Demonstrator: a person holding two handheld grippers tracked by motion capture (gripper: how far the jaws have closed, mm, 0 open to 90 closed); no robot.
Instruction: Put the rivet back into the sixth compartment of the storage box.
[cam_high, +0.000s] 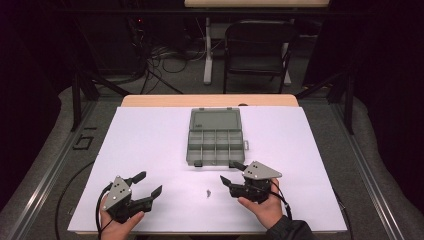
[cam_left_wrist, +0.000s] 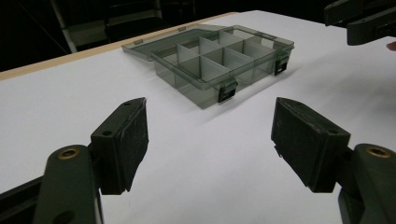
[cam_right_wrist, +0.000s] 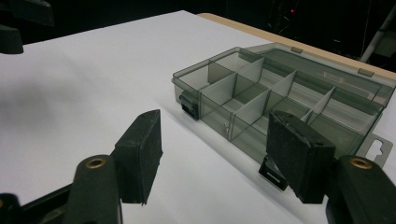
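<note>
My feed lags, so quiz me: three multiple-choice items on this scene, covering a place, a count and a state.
1. Where does the small screw lie?
A. in the organiser box
B. on the white sheet between the two tongs
C. on the floor

2. How many black latches are on the box front?
A. two
B. four
C. none

3. The organiser box lid is:
A. shut
B. removed
C. open, lying flat behind

Answers: 1 B, it sits between left tongs and right tongs. 2 A, one near each front corner. 3 C, compartments are exposed.

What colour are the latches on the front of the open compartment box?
Black, against the translucent grey compartment box; the latches show best in the left gripper view.
</note>
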